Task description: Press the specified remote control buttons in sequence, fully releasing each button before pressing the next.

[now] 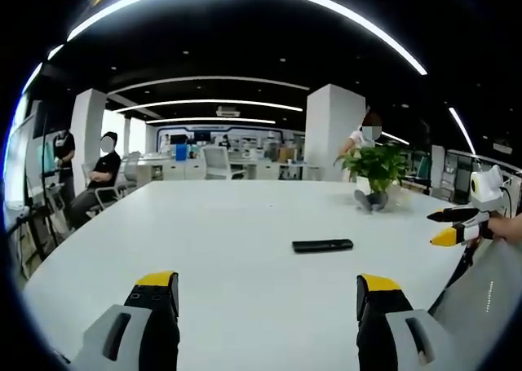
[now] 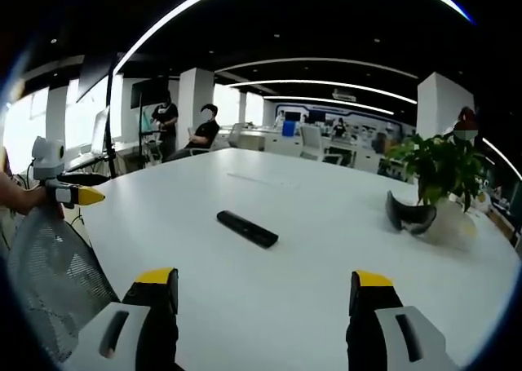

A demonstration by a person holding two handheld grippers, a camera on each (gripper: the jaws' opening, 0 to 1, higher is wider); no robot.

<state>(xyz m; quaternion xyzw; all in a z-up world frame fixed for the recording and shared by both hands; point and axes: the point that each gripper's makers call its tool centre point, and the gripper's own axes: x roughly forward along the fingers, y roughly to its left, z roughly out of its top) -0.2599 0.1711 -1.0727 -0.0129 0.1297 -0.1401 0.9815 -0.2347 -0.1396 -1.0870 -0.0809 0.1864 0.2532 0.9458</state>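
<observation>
Remote control (image 2: 247,228) lies ahead, long axis crosswise; both my grippers spread wide, right (image 2: 265,293) probably nearer.

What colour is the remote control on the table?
Black. The remote control lies on the white table, clearest in the right gripper view.

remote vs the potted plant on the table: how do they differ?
The remote is black, flat and slim, lying down on the white table; the potted plant stands upright, with green leaves above a pale pot. The remote sits near mid-table; the potted plant is out toward the far edge, with a dark curved object at its base. Both rest on the table, untouched by either gripper.
</observation>
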